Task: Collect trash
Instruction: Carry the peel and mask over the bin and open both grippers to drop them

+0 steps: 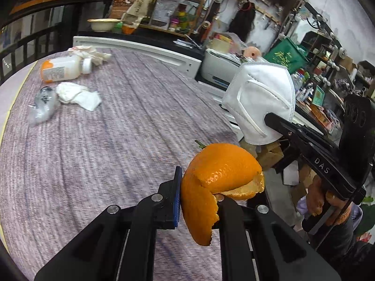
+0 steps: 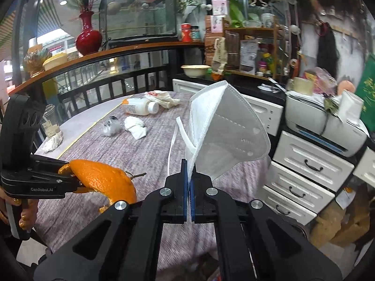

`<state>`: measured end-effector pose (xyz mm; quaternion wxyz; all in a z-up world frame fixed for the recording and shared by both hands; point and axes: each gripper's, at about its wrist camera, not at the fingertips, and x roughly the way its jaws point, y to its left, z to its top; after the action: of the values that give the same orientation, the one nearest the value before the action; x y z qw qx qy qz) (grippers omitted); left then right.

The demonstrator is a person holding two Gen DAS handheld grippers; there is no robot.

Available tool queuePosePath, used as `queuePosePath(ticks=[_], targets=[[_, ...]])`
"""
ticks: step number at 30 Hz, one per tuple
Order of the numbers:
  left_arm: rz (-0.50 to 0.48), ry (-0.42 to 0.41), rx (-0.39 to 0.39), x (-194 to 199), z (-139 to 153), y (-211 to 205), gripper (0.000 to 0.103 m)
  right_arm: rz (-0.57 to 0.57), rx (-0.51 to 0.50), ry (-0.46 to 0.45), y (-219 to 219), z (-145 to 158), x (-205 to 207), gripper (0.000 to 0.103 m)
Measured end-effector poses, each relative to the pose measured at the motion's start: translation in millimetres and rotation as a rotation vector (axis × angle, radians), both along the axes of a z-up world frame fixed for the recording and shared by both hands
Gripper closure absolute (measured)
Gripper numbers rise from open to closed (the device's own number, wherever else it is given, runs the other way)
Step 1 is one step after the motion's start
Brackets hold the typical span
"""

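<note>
orange peel (image 1: pixel 220 187) clamped in my left gripper (image 1: pixel 199 201); face mask (image 2: pixel 225 131) pinched in right gripper (image 2: pixel 189 192); remaining trash lies far across table (image 1: pixel 117 152).

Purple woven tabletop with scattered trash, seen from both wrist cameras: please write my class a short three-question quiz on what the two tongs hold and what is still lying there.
1. True or false: the left tongs grip a curled orange peel.
2. What do the right tongs hold? A) glass jar B) white folded face mask C) red vase
3. Name one item lying on the purple woven tabletop.

Key: 1 true. 2 B. 3 the white plastic bottle with an orange label, lying on its side, or the crumpled white tissue.
</note>
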<state>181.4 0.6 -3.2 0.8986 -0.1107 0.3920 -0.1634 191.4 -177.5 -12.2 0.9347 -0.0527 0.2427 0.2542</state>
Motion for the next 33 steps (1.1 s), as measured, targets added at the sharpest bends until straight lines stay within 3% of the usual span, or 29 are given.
queuePosePath(ticks=[9,17,33], targets=[[-0.103,0.016,0.013,0,-7,-62,0.092,-0.138,0.029,0.057,-73,-28,-20,0.101],[-0.183,0.025,0.032,4,-14,-115,0.092,-0.232,0.016,0.096,-112,-64,-33,0.101],[-0.255,0.069,0.097,26,-44,-175,0.092,-0.374,0.012,0.361,-150,-180,4,0.101]])
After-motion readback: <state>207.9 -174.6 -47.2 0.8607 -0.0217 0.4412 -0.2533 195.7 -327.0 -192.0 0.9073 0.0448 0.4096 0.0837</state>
